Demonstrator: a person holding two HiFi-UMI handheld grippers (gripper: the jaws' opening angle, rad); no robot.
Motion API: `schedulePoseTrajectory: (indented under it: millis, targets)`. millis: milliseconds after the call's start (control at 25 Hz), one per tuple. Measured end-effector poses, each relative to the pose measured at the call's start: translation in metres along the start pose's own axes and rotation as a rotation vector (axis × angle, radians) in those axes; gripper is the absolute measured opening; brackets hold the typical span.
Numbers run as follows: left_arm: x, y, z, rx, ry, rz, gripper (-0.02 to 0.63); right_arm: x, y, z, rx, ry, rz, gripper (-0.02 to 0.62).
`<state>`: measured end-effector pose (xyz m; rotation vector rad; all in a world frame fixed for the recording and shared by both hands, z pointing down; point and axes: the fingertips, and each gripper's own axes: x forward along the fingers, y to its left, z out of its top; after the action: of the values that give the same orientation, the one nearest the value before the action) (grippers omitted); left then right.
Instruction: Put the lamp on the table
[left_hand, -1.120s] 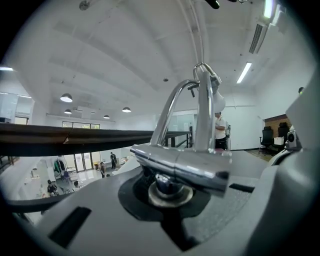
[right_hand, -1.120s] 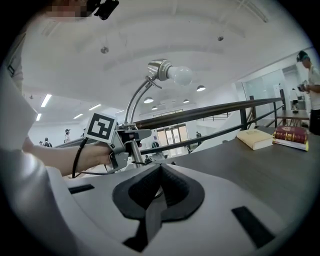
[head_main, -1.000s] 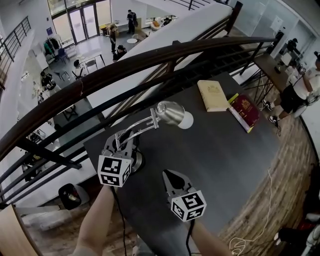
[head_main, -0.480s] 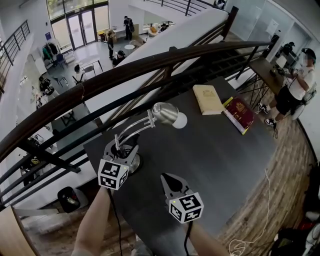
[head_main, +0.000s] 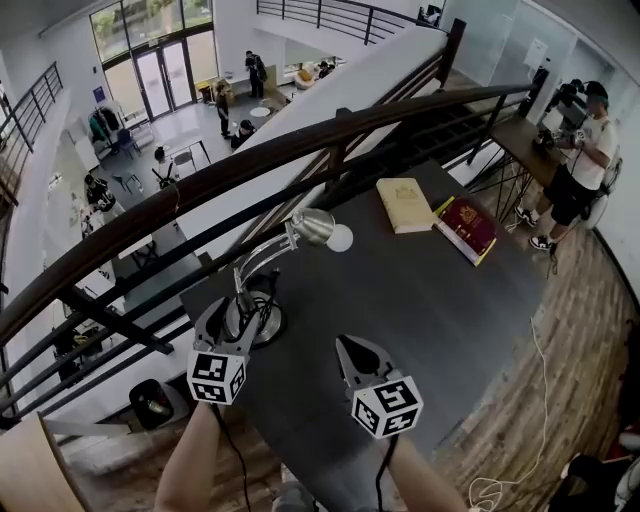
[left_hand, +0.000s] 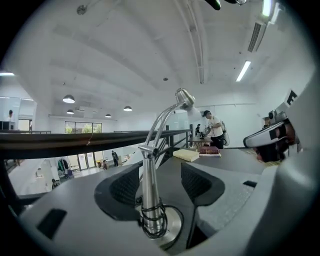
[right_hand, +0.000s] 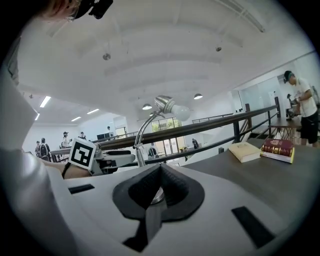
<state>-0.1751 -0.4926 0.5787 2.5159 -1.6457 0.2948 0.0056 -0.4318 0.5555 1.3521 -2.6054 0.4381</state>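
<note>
The silver desk lamp (head_main: 258, 305) stands upright on its round base on the dark table (head_main: 430, 300), near the railing edge, with its head and bulb (head_main: 325, 232) pointing right. My left gripper (head_main: 240, 318) sits at the base with its jaws opening. In the left gripper view the lamp's stem (left_hand: 149, 200) rises between the pads (left_hand: 125, 187), and neither pad touches it. My right gripper (head_main: 357, 352) hovers shut and empty over the table to the right of the lamp. Its tips (right_hand: 160, 170) meet, with the lamp (right_hand: 167, 106) beyond them.
A cream book (head_main: 404, 204) and a red book (head_main: 466, 226) lie at the table's far right corner. A dark curved handrail (head_main: 200, 185) runs just behind the table, with a drop to a lower floor beyond it. A person (head_main: 580, 160) stands at another table to the right.
My left gripper's jaws have opened off the lamp's stem, and the lamp now stands free on the table. The right gripper has stayed shut in about the same place.
</note>
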Motion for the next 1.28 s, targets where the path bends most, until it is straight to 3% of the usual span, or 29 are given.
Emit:
schedulePoseTrajectory:
  millis: [240, 760, 1000, 1160, 1280]
  targets:
    - [-0.051, -0.055, 0.053, -0.068, -0.087, -0.039, 0.245, -0.040, 0.002, 0.036, -0.032, -0.057, 0.003, -0.002]
    - [-0.153, -0.141, 0.164, 0.029, -0.139, -0.110, 0.222, -0.147, 0.042, 0.129, -0.198, -0.161, 0.033, -0.002]
    - [-0.191, -0.172, 0.193, 0.033, -0.171, -0.131, 0.216, -0.192, 0.064, 0.158, -0.214, -0.199, 0.051, -0.002]
    - [-0.218, -0.191, 0.207, 0.067, -0.187, -0.138, 0.155, -0.221, 0.085, 0.176, -0.218, -0.252, 0.067, -0.002]
    - [-0.239, -0.201, 0.215, 0.032, -0.225, -0.139, 0.152, -0.242, 0.100, 0.185, -0.241, -0.276, 0.070, -0.002]
